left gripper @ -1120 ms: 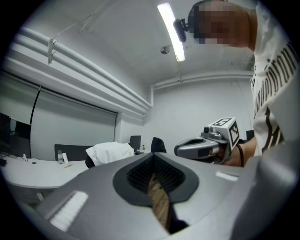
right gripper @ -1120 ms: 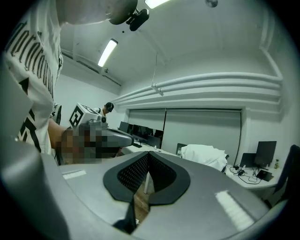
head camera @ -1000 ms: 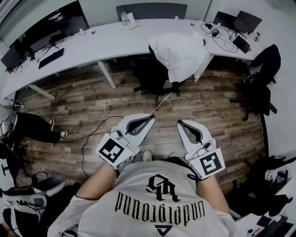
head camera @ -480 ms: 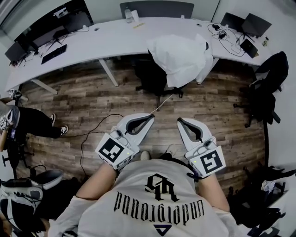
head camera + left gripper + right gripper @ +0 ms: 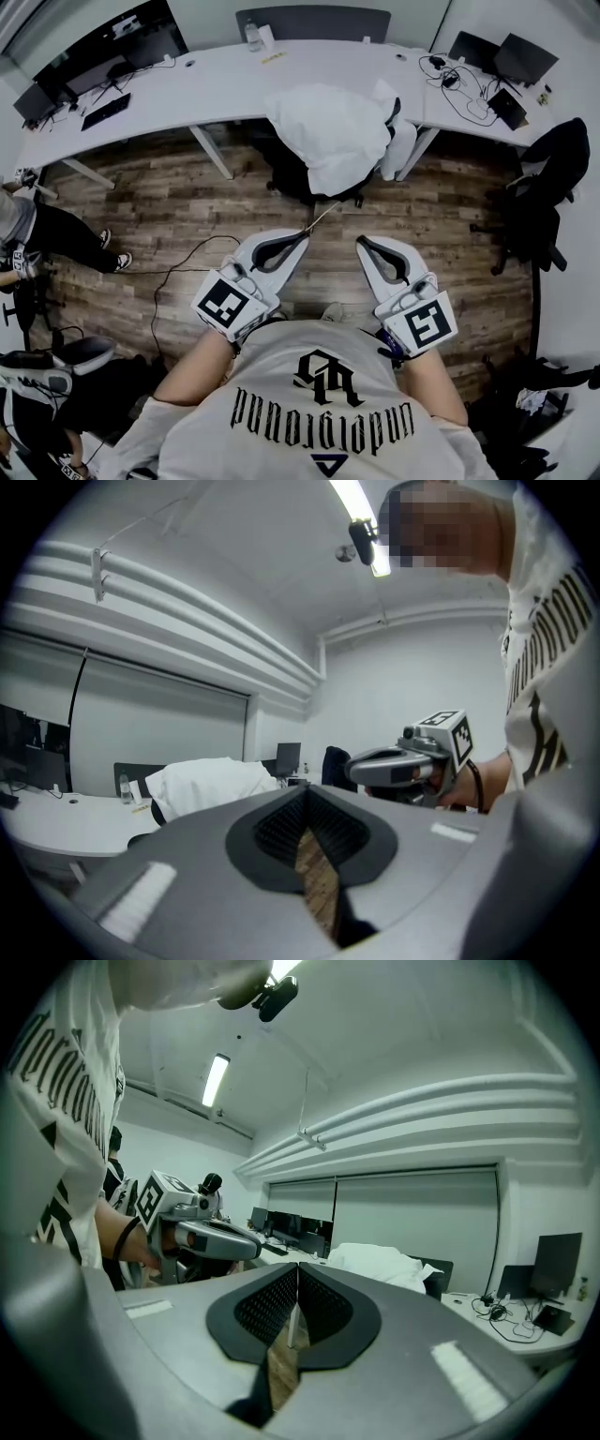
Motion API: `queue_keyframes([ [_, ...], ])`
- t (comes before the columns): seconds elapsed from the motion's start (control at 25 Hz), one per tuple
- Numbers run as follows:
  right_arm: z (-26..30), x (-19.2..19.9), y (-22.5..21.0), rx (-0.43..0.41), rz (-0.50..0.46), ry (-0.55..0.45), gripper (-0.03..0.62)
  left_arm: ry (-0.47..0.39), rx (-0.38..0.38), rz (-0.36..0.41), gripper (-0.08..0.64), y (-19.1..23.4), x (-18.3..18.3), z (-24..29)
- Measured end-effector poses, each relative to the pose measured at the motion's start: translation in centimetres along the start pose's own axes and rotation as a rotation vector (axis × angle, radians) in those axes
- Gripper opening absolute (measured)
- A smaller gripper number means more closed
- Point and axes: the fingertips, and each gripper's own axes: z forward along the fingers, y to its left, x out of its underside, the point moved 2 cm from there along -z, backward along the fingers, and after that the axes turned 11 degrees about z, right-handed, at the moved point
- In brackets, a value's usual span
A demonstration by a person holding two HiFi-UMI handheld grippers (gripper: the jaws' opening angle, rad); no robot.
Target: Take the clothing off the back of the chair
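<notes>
A white garment is draped over the back of a black office chair pushed up to the long white desk. The same white garment shows ahead in the left gripper view, and as a white heap in the right gripper view. My left gripper and right gripper are held side by side in front of my chest, both shut and empty, pointing level toward the chair. A stretch of wooden floor lies between the tips and the chair.
A second black chair with dark clothing stands at the right. A cable trails over the wooden floor. Monitors and a keyboard sit on the desk's left; laptops on its right. A person's legs are at the left.
Both grippers have moved forward across the floor together; the chair with the white garment now sits closer and more centred in the head view. The jaws stayed shut.
</notes>
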Motion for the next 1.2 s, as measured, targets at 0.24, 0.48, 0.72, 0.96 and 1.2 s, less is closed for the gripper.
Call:
queue_keyframes([
  [0.24,-1.1,0.6,-4.4,-0.008,0.009,0.012,0.008,0.036,-0.012,-0.004,0.051,-0.8,0.8,3.2],
  [0.48,0.2,0.7,-6.9,-0.010,0.012,0.032,0.008,0.035,-0.016,0.000,0.051,1.2,0.8,5.1],
  [0.72,2.4,0.6,-8.8,0.000,0.012,0.046,0.009,0.016,0.021,0.008,0.051,3.9,0.9,7.2],
  [0.96,5.2,-0.1,-11.1,0.020,0.005,0.031,0.018,0.026,0.063,0.040,0.052,7.1,1.4,9.0],
  [1.2,8.0,-0.5,-13.4,0.053,0.006,0.046,0.071,0.059,0.077,0.073,0.083,11.6,2.3,10.5],
])
